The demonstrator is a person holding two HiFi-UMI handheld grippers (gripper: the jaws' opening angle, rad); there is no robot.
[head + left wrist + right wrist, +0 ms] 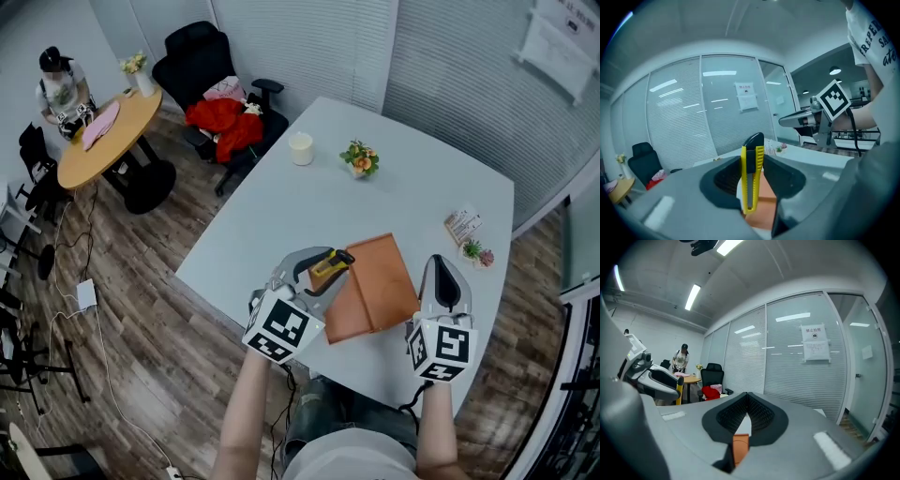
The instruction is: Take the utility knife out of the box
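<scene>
Left tongs [327,267] are clamped on the utility knife [752,176], squeezing its yellow casing from both sides about halfway along. Right tongs [442,274] are pressed together with nothing in them, sitting at the right edge of the box [380,289] in the lower right of the head view. I can't tell if they're touching it or just above.

If I were doing this bit, I'd hold the squeeze firm and carry the knife off toward the lower left, well away from the box edge. Then I'd lay it flat on the tabletop [272,211]. It's held at one narrow band, so my guess is it could swivel in the grip if swung fast, so slow and level is the way. The right tongs could pin the box so it doesn't slide along.

The knife sits in the lower middle of the head view, over the left edge of the flat brown box. It looks lifted out already, I'd say. It's a slim snap-off type with a bright yellow body, a black cap on the far end and a grey metal strip down the face. In the left gripper view it stands upright between the jaws. I can't make out whether any blade is sticking out.
</scene>
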